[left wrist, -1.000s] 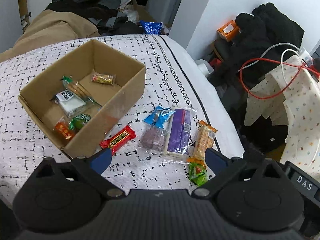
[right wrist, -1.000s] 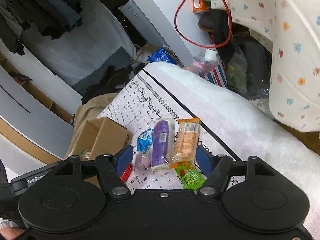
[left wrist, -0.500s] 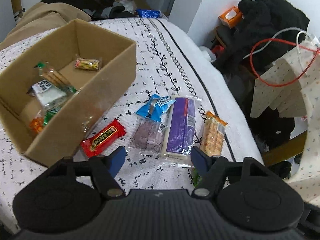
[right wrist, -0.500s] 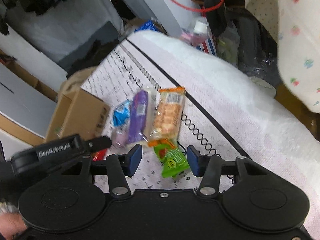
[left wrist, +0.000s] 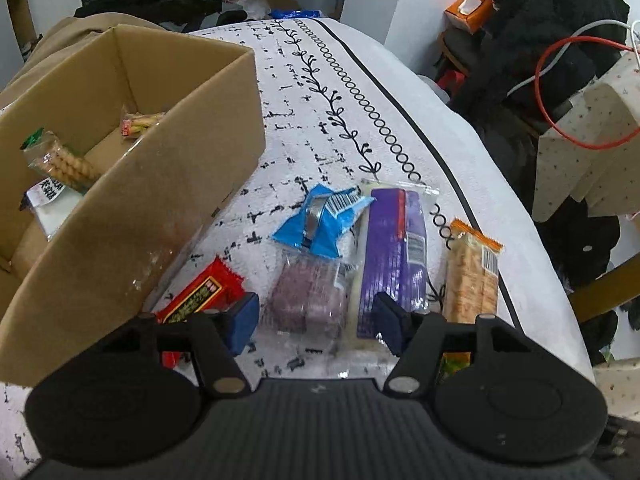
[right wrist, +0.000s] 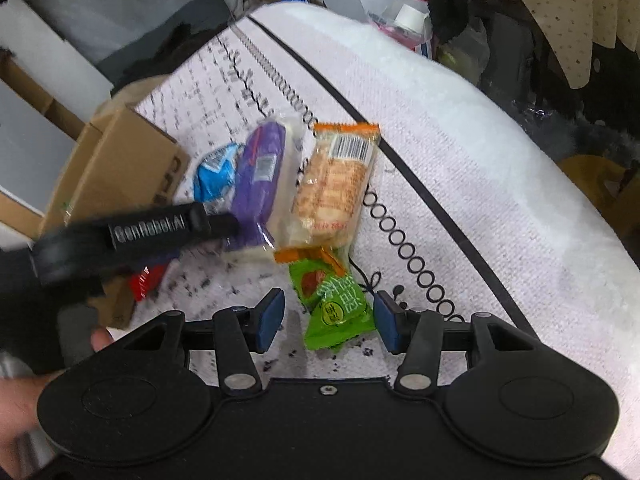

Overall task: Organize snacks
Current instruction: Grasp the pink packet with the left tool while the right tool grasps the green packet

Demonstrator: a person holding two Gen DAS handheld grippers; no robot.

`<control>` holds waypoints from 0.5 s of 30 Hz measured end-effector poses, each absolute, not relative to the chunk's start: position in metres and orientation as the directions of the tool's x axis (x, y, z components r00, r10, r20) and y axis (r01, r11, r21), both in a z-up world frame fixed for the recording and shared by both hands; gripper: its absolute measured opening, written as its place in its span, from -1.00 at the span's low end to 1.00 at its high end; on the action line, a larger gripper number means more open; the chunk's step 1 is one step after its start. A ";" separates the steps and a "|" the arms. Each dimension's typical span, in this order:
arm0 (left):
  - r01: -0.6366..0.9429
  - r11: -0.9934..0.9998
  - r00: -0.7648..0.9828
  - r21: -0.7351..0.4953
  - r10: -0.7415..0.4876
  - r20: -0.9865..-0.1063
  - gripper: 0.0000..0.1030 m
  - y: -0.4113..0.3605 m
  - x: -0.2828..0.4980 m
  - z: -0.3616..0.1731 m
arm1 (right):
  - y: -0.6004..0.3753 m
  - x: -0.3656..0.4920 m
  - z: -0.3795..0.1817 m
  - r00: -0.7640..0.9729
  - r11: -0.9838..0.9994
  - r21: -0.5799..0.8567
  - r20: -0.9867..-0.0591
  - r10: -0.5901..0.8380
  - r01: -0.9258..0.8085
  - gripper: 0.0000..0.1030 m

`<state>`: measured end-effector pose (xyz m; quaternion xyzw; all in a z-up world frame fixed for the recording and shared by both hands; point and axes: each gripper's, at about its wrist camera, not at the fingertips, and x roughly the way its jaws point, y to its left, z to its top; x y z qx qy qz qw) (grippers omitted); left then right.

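Observation:
Loose snacks lie on a patterned white cloth (left wrist: 320,120) beside an open cardboard box (left wrist: 132,184) holding several packets. My left gripper (left wrist: 316,326) is open, low over a clear packet of purple cake (left wrist: 308,292), which sits between its fingers. A red bar (left wrist: 200,296) lies by the left finger, a long purple packet (left wrist: 396,256) by the right, a blue packet (left wrist: 320,220) beyond, an orange cracker packet (left wrist: 472,276) further right. My right gripper (right wrist: 328,320) is open around a green packet (right wrist: 336,308). The cracker packet (right wrist: 336,188) and purple packet (right wrist: 260,180) lie ahead of it.
The cloth drops off at its right edge (left wrist: 540,240). Beyond it are dark clothes (left wrist: 552,40), a red cable (left wrist: 560,92) and an orange tissue box (left wrist: 468,6). In the right wrist view the left gripper's black body (right wrist: 132,236) and a hand (right wrist: 24,396) sit at left.
Both grippers have moved down and forward toward the snacks. The left now brackets the purple cake packet, the right now brackets the green packet. Both jaws narrowed somewhat.

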<state>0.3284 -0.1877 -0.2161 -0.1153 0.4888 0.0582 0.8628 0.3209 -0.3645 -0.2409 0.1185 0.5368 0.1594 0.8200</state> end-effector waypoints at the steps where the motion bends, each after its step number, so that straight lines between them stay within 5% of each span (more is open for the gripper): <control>1: -0.212 0.968 0.520 -0.137 -0.007 -0.854 0.22 -0.188 0.329 -0.216 | -0.363 0.321 -0.243 0.368 0.925 0.354 -0.849 0.380 -0.138 -0.05; 3: -0.208 0.969 0.525 -0.131 -0.002 -0.851 0.21 -0.191 0.330 -0.215 | -0.360 0.322 -0.245 0.363 0.929 0.340 -0.856 0.369 -0.145 -0.07; 5: -0.204 0.970 0.527 -0.133 -0.006 -0.850 0.17 -0.192 0.329 -0.216 | -0.358 0.323 -0.246 0.363 0.934 0.323 -0.861 0.356 -0.151 -0.30; 10: -0.217 0.961 0.518 -0.170 -0.035 -0.855 -0.27 -0.185 0.329 -0.219 | -0.354 0.321 -0.245 0.374 0.940 0.300 -0.863 0.341 -0.165 -0.35; 15: -0.214 0.956 0.517 -0.202 -0.065 -0.853 -0.34 -0.181 0.325 -0.214 | -0.356 0.319 -0.238 0.395 0.940 0.301 -0.854 0.340 -0.159 -0.37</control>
